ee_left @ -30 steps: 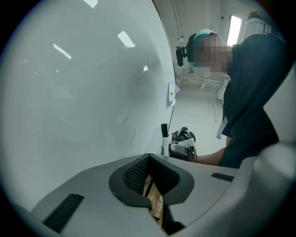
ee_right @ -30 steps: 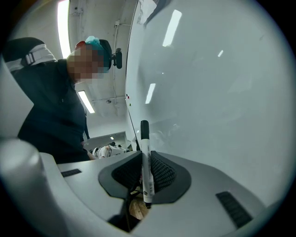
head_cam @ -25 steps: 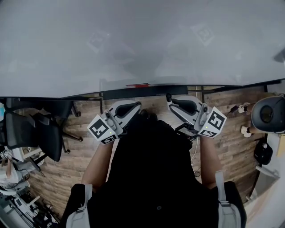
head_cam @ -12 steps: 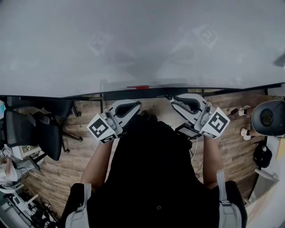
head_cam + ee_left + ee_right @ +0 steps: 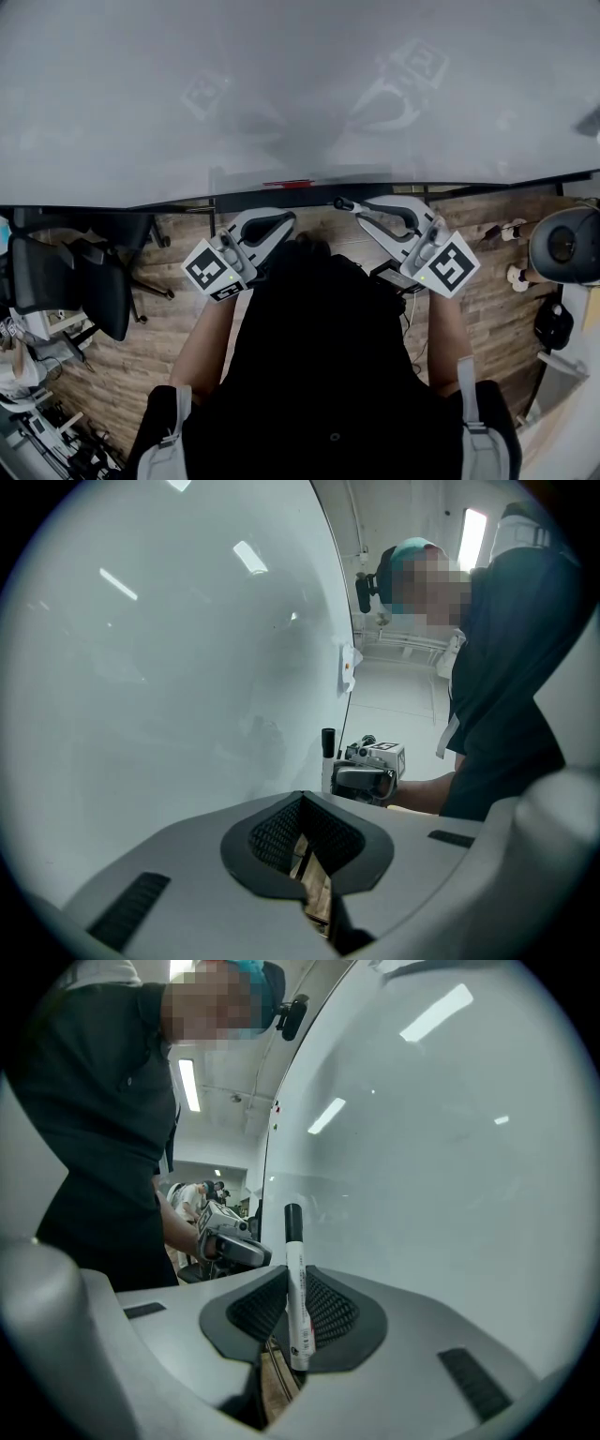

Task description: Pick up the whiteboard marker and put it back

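Marker upright between right fingers

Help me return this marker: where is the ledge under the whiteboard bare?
The ledge looks bare left of the red object and right of it, up to the marker in the right tongs. Only that middle stretch is taken.

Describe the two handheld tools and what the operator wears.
The left tool and right tool have light grey moulded shells with black inlays and black ribbed pads inside the tips. Each carries a white cube printed with black square markers. The person wears a dark top and grey shoulder straps.
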The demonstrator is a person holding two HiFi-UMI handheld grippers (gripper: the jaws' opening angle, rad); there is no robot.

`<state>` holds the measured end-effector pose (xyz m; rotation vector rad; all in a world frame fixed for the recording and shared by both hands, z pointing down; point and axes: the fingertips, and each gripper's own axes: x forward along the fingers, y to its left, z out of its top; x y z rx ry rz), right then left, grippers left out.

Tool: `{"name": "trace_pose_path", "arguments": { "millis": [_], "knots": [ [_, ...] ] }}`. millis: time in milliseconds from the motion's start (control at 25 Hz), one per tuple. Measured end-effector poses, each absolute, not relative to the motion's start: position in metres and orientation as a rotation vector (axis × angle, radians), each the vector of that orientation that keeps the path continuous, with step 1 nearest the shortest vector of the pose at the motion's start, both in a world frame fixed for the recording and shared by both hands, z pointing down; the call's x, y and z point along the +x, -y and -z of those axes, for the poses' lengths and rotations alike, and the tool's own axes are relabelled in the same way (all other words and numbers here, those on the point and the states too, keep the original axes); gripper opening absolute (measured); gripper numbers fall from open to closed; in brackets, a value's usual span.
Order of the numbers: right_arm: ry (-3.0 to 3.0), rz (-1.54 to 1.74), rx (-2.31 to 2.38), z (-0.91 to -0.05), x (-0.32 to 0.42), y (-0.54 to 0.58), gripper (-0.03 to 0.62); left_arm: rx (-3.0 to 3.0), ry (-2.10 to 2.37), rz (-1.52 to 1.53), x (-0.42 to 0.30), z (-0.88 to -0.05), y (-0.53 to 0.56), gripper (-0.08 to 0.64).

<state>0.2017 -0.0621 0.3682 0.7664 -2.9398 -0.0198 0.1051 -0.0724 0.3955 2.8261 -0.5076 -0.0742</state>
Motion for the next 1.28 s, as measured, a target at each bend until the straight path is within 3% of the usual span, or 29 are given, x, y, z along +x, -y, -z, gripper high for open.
{"name": "trace_pose_path", "arguments": {
  "millis": [1280],
  "knots": [
    [2.517, 0.194, 0.657, -0.449, 0.191, 0.084, 0.069, 2.79, 0.581, 0.071, 0.091, -0.409, 0.073, 0.012]
  ]
}}
